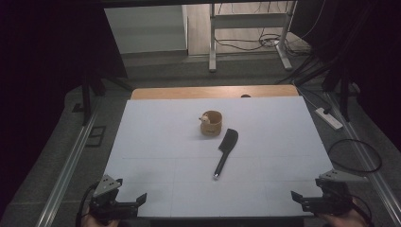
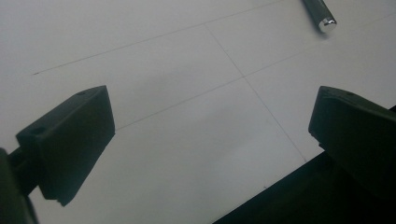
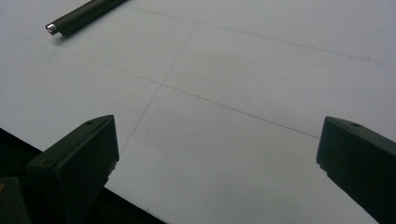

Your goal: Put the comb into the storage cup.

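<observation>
Knife, black blade, dark handle

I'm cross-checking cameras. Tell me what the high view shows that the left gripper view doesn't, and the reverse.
High view alone: the wooden cup, the black cleaver's blade, and the right gripper. Left gripper view alone: a close look between the open left gripper, nothing held. Both: the white table sheet and the cleaver handle's metal tip.

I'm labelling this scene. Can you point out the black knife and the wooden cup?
black knife (image 1: 226,152): high view, where blade meets handle.
wooden cup (image 1: 213,124): high view, front wall.
</observation>
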`<state>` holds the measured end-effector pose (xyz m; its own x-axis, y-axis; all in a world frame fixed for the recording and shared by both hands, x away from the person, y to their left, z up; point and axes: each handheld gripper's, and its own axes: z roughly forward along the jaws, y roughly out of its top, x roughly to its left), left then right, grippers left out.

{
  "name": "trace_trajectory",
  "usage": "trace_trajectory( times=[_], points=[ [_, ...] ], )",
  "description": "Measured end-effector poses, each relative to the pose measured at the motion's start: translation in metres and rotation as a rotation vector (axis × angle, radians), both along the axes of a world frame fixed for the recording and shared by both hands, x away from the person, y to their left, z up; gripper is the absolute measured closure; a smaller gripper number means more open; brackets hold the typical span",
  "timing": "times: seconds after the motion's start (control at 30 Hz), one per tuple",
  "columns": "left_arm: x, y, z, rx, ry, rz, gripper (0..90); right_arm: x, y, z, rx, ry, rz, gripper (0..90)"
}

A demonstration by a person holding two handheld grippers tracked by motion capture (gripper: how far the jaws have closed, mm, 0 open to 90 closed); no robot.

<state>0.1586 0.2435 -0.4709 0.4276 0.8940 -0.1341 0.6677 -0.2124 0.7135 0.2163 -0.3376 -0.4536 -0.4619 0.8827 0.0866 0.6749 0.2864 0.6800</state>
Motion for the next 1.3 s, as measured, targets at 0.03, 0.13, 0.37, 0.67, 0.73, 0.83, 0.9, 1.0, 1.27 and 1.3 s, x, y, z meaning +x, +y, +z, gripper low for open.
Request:
trace_trajectory(
  times=[0.03, 0.13, 0.37, 0.67, 0.73, 0.83, 0.9, 1.0, 1.27, 1.3],
  points=[
    [-0.0002, 0.0002, 0.0, -0.001, 0.0, 0.0, 1.0, 0.0003, 0.0005, -0.0001, -0.004, -0.001, 0.002, 0.0],
    [-0.0006, 0.0016, -0.0002, -0.014, 0.0, 0.004, 1.0, 0.0005, 0.0025, -0.0002, -0.018, 0.0, 0.004, 0.0],
    [-0.0017, 0.0026, -0.0002, -0.017, 0.001, 0.008, 1.4, 0.0006, 0.0042, -0.0003, -0.028, -0.004, 0.017, 0.0],
    [-0.0018, 0.0043, -0.0003, -0.035, 0.001, 0.013, 1.5, 0.0007, 0.0063, -0.0007, -0.046, -0.006, 0.032, 0.0],
    [-0.0016, 0.0045, -0.0003, -0.038, 0.001, 0.012, 1.5, 0.0005, 0.0066, -0.0008, -0.048, -0.007, 0.036, 0.0],
    [-0.0011, 0.0044, -0.0004, -0.036, 0.003, 0.01, 1.6, 0.0001, 0.0072, -0.0006, -0.052, -0.007, 0.041, 0.0],
    [-0.0009, 0.0039, -0.0003, -0.031, 0.003, 0.008, 1.6, 0.0001, 0.0071, -0.0005, -0.05, -0.006, 0.045, 0.0],
    [-0.0006, 0.0031, -0.0003, -0.025, 0.006, 0.006, 1.6, 0.0002, 0.0069, -0.0002, -0.043, -0.005, 0.05, 0.0],
    [0.0, 0.0037, -0.0006, -0.03, 0.008, 0.012, 1.7, 0.0038, 0.009, 0.0036, -0.041, -0.028, 0.09, 0.0],
    [0.0, 0.004, -0.0006, -0.033, 0.009, 0.013, 1.7, 0.0048, 0.0094, 0.0043, -0.04, -0.028, 0.095, 0.0]
  ],
)
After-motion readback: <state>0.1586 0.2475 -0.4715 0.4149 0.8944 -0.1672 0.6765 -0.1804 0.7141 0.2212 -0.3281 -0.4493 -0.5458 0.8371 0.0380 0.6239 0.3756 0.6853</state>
